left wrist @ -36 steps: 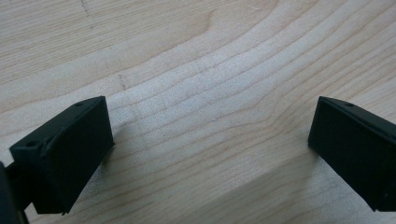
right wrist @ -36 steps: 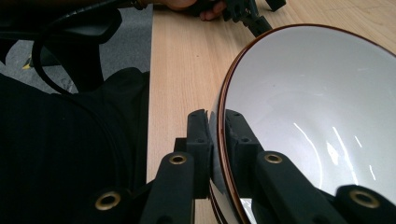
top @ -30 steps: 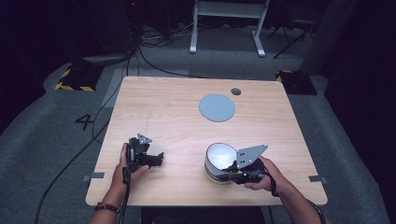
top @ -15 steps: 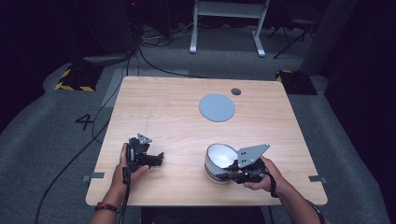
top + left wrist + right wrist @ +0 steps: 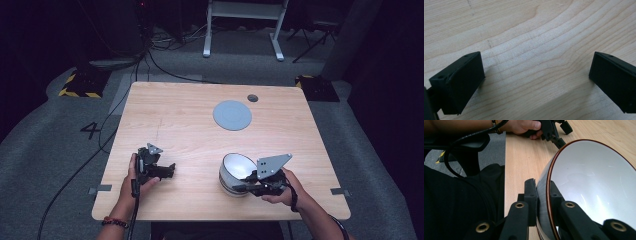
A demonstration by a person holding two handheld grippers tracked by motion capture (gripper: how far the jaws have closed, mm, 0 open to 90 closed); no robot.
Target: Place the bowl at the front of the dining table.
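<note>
A light wooden table [image 5: 190, 125] carries a flat grey disc [image 5: 232, 115] toward twelve o'clock, with a small dark round spot [image 5: 252, 98] just beyond it at one o'clock. Black cables [image 5: 100, 145] trail over grey carpet at nine o'clock, beside a painted numeral 4 [image 5: 90, 131].

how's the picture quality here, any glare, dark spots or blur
High view: table lit, surroundings dark. Right gripper view: soft glare inside the bowl, near jaws slightly blurred. Left gripper view: wood grain sharp, jaws cast shadows.
</note>
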